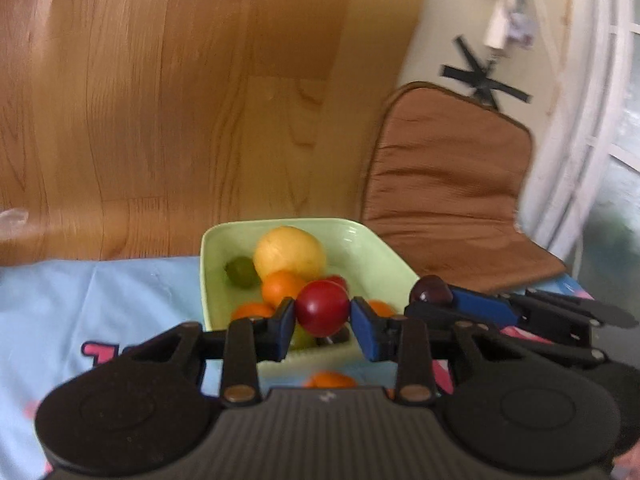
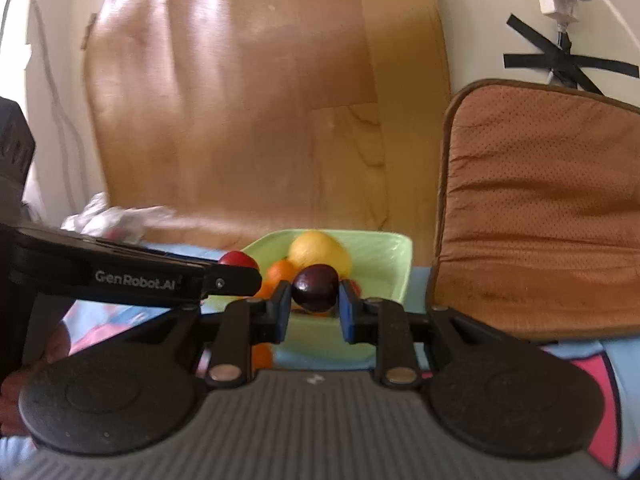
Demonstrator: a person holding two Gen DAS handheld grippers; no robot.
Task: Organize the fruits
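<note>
- Two fruits are in hand at this moment, one per gripper, both held above the near edge of the green dish (image 1: 372,240).
- Left gripper (image 1: 323,322): its blue fingers (image 1: 285,328) are clamped on a red round fruit (image 1: 322,308), one pad on each side. The fruit is clear of the dish contents below it.
- Right gripper (image 2: 314,304): its fingers (image 2: 347,314) are clamped on a dark purple fruit (image 2: 315,287), likewise pinched from both sides. In the left wrist view this gripper lies just to the right of the left one, near the right-hand rim of the dish.
- Dish contents: a large yellow fruit (image 1: 289,251) at the back, a small green fruit (image 1: 241,272) to its left, an orange fruit (image 1: 282,288) in front of it, and further orange and red pieces partly hidden behind the fingers. An exact count cannot be made.
- Outside the dish: one orange fruit (image 1: 331,380) lies on the light blue cloth (image 1: 100,300) covering the counter, just in front of the dish and partly hidden by the gripper body.
- Surroundings: a brown padded chair (image 1: 444,184) stands to the right; a wooden panel (image 1: 180,100) stands behind.
- Status assessment: sorting appears well advanced, since most visible fruit sits in the dish. Remaining work, as judged: deposit the two held fruits, then collect the orange fruit on the cloth. Whether other fruit lies out of view cannot be determined.
</note>
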